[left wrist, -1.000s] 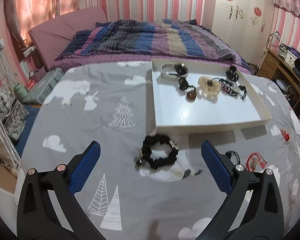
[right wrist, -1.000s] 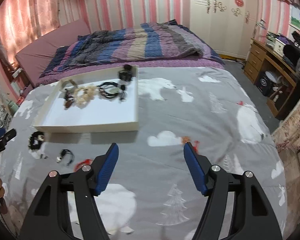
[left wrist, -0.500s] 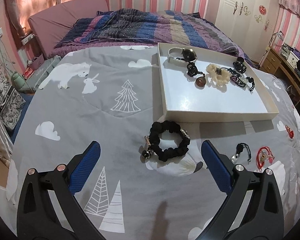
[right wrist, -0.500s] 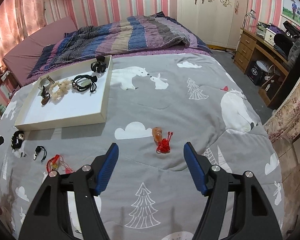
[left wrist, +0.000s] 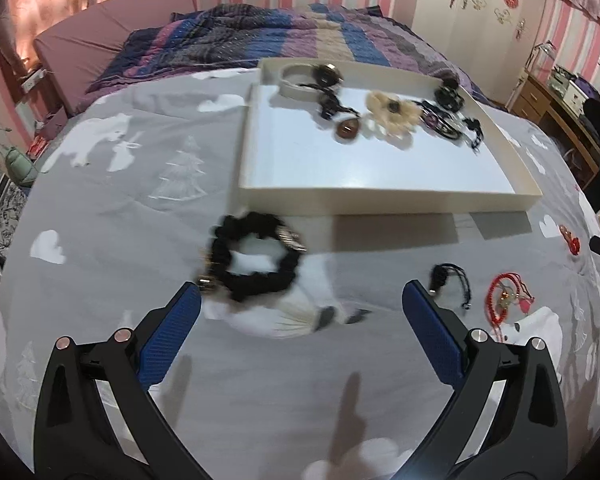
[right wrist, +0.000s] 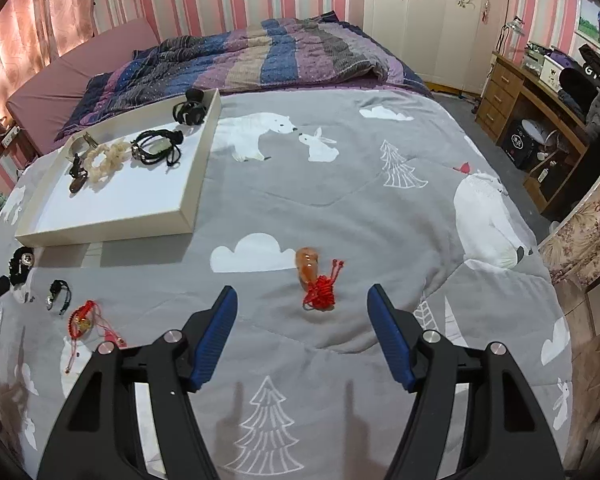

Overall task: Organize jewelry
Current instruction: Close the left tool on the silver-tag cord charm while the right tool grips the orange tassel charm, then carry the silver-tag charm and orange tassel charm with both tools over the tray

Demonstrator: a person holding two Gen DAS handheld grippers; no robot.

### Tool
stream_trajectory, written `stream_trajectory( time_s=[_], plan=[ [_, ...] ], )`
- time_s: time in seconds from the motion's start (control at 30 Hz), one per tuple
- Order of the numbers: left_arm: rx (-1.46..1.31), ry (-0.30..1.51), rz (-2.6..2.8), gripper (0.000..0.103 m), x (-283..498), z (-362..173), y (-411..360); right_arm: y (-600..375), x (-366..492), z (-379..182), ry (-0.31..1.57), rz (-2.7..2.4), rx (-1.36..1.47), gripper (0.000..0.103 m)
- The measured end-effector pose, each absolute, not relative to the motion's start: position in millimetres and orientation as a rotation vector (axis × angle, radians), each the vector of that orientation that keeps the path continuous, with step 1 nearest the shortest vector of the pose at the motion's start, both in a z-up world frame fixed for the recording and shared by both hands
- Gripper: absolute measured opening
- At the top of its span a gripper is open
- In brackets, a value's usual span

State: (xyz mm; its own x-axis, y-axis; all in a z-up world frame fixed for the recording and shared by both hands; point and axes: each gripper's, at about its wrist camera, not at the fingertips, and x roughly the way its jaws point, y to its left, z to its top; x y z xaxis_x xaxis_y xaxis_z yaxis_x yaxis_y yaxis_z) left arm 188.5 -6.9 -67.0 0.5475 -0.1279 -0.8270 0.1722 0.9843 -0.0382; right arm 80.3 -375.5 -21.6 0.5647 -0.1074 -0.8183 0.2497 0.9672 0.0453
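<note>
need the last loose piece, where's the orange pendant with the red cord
In the right wrist view, the orange pendant lies on the grey blanket just ahead of the open right gripper, right of the white tray.

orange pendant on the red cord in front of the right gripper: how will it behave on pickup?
The orange pendant looks smooth and glossy, so it may slip between flat pads. Its red cord lies bunched, probably limp; gripped there, the pendant would likely dangle and swing. The soft grey blanket should give under the open right gripper, easing a low pinch.

Legible text: white "G" showing on black bag (right wrist: 592, 66) atop wooden desk (right wrist: 540, 92). Box (right wrist: 521, 145) label under desk reading illegible.
</note>
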Motion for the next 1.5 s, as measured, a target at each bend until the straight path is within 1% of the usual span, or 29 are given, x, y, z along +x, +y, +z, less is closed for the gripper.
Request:
stream_trajectory(
  time_s=[0.13,0.17,0.3,0.53,0.6,0.73,0.77,0.83,0.9,0.93,1.0,1.13,1.2,1.27,1.4,1.47,1.5],
  plan=[
    [0.041,1.007,-0.209,0.099,190.2,-78.8,-26.3,-385.8,84.8,-31.3,0.964,-0.21,0.173,0.068],
    [0.046,1.014,-0.214,0.097,190.8,-81.9,-30.6,-387.8,85.6,-33.7,0.967,-0.211,0.176,0.067],
    [0.072,1.038,-0.245,0.083,193.7,-93.1,-50.2,-394.3,87.7,-42.6,0.973,-0.207,0.195,0.067],
    [0.095,1.028,-0.275,0.081,202.6,-95.2,-70.4,-394.0,95.7,-50.6,0.985,-0.2,0.196,0.067],
    [0.097,1.037,-0.282,0.074,205.5,-97.4,-74.7,-395.3,97.7,-52.8,0.99,-0.201,0.198,0.067],
    [0.123,1.03,-0.289,0.07,206.1,-98.1,-81.2,-396.9,102.6,-58.2,1.004,-0.202,0.2,0.066],
    [0.124,1.029,-0.29,0.07,205.7,-97.9,-80.7,-397.5,102.8,-59.2,1.007,-0.202,0.201,0.061],
    [0.124,1.027,-0.289,0.066,205.2,-98.0,-80.1,-398.8,106.2,-63.8,1.019,-0.201,0.204,0.056],
    [0.12,1.027,-0.296,0.06,204.7,-97.4,-79.4,-400.4,107.8,-67.8,1.025,-0.207,0.208,0.055],
    [0.117,1.028,-0.303,0.059,204.2,-96.8,-79.0,-400.9,108.1,-69.6,1.029,-0.208,0.209,0.052],
    [0.122,1.028,-0.305,0.051,203.1,-96.4,-79.5,-400.6,108.7,-70.9,1.023,-0.214,0.203,0.05],
    [0.141,1.027,-0.302,0.045,200.7,-96.8,-83.0,-397.0,110.7,-70.7,1.025,-0.213,0.184,0.044],
    [0.15,1.026,-0.302,0.037,199.2,-96.8,-84.0,-395.2,111.2,-70.7,1.025,-0.212,0.179,0.041],
    [0.159,1.025,-0.3,0.031,197.8,-96.6,-84.4,-394.1,112.2,-70.5,1.024,-0.207,0.177,0.034],
    [0.15,1.032,-0.297,0.017,198.1,-96.0,-80.0,-392.0,112.7,-69.6,1.022,-0.194,0.181,0.026],
    [0.142,1.039,-0.296,0.011,198.8,-95.9,-77.2,-392.0,112.9,-69.8,1.02,-0.19,0.188,0.021],
    [0.138,1.041,-0.298,0.011,198.8,-95.9,-76.1,-391.7,112.7,-70.2,1.02,-0.19,0.19,0.02]
  ],
)
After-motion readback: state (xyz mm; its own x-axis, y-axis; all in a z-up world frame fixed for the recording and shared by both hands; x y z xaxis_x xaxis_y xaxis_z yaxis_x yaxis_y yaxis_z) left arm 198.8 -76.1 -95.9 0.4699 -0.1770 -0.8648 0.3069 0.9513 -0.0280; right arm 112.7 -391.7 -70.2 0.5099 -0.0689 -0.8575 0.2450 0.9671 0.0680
